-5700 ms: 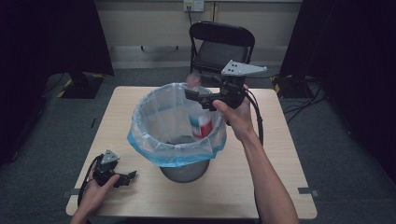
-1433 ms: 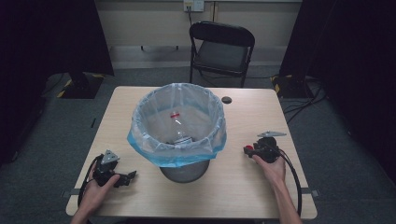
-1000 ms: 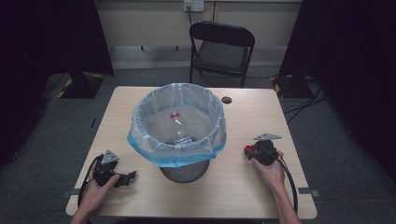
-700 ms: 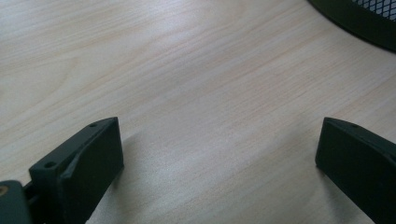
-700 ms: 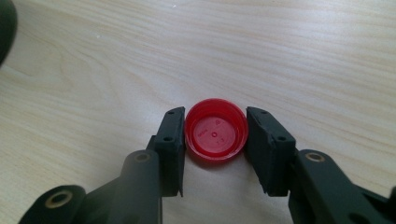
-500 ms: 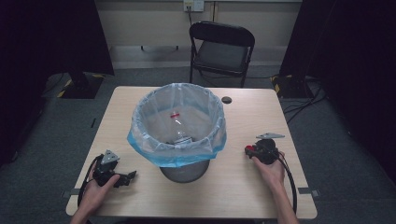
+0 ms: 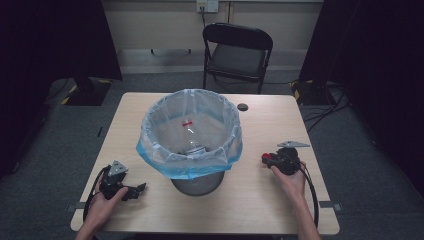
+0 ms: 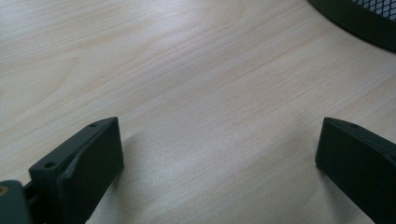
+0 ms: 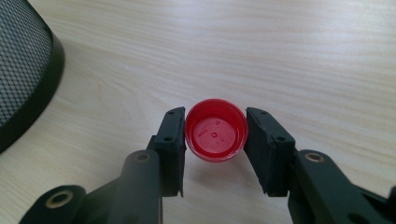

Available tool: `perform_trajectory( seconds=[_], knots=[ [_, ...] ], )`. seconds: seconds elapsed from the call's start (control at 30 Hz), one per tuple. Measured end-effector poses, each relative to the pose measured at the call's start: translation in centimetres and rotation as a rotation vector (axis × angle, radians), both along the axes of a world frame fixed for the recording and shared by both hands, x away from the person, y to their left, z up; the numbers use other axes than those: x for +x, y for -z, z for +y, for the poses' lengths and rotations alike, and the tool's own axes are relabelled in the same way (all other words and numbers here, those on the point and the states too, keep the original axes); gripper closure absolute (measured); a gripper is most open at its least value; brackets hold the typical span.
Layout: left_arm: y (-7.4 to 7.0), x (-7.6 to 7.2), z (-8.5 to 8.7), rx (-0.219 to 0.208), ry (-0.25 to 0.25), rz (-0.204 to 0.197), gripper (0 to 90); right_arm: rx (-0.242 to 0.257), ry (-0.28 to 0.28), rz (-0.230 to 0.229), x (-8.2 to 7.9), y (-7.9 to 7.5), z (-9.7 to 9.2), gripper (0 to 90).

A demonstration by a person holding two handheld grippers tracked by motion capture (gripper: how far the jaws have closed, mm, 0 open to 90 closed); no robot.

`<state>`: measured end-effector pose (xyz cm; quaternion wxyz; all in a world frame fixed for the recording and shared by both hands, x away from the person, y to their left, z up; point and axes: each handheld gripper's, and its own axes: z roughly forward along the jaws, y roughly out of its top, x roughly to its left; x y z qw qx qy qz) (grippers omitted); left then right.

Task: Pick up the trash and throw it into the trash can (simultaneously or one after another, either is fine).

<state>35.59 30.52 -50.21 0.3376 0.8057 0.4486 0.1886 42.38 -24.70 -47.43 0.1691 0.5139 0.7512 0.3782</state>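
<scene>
Wooden table [image 9: 303, 42] | red round bottle cap [image 9: 215, 130], hollow side up | right hand-held gripper [image 9: 215, 140] clamps it | left hand-held gripper [image 8: 219, 154] released

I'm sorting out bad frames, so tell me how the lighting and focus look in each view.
High view: table lit, room edges dark, slightly soft. Left gripper view: wood grain sharp, near jaws blurred. Right gripper view: red cap crisp in the right gripper, soft shadow beneath, no glare.
</scene>
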Motion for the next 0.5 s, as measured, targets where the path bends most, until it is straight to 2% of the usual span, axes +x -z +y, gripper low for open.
perform_trajectory(
  seconds=[0.5],
  knots=[
    [0.0,0.0,0.0,-0.001,0.000,0.000,0.3,0.068,-0.027,-0.062,-0.2,-1.9,0.5,59.5]
  ],
)
